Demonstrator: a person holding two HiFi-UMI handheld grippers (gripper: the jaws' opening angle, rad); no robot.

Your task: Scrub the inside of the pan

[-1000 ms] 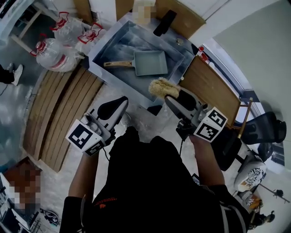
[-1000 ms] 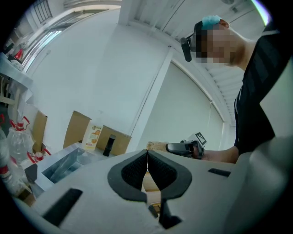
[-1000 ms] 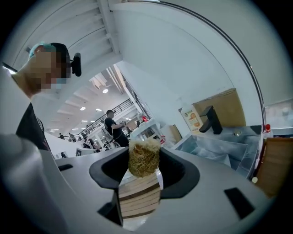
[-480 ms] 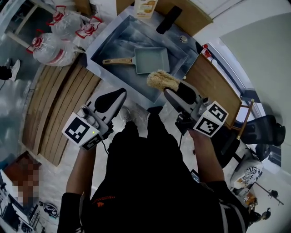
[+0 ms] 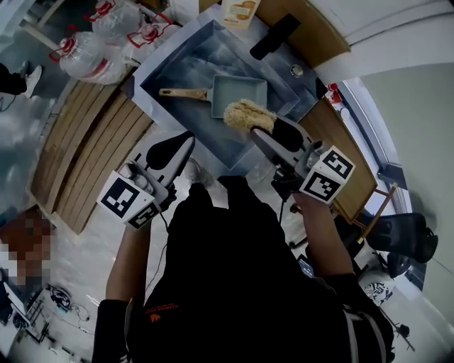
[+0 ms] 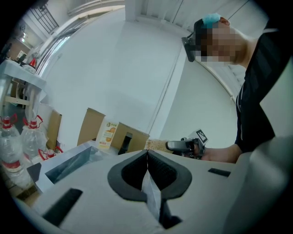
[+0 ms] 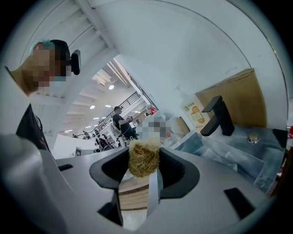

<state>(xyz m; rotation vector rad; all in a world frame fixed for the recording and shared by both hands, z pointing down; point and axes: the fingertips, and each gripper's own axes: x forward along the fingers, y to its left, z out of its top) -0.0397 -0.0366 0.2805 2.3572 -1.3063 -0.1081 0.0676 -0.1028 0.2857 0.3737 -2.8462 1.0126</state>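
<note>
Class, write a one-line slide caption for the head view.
Right gripper holds a fibrous scrubber at the near edge of the pan in the sink; left gripper hangs back, shut.

- Steel sink point(image 5: 174, 67): a square pan point(image 5: 237, 91) lies flat on its bottom by the right wall, its wooden handle pointing left.
- Sink's far rim: a black faucet point(image 5: 274, 37) and a carton point(image 5: 237, 10) stand there.
- Floor point(image 5: 21, 127) by the sink's left corner: water bottles point(image 5: 89, 53).

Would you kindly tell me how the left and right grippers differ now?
The left gripper is shut and empty; the right gripper is shut on a tan fibrous scrubber. The right gripper reaches the steel sink's near edge; the left gripper is short of it. Both carry marker cubes.
</note>
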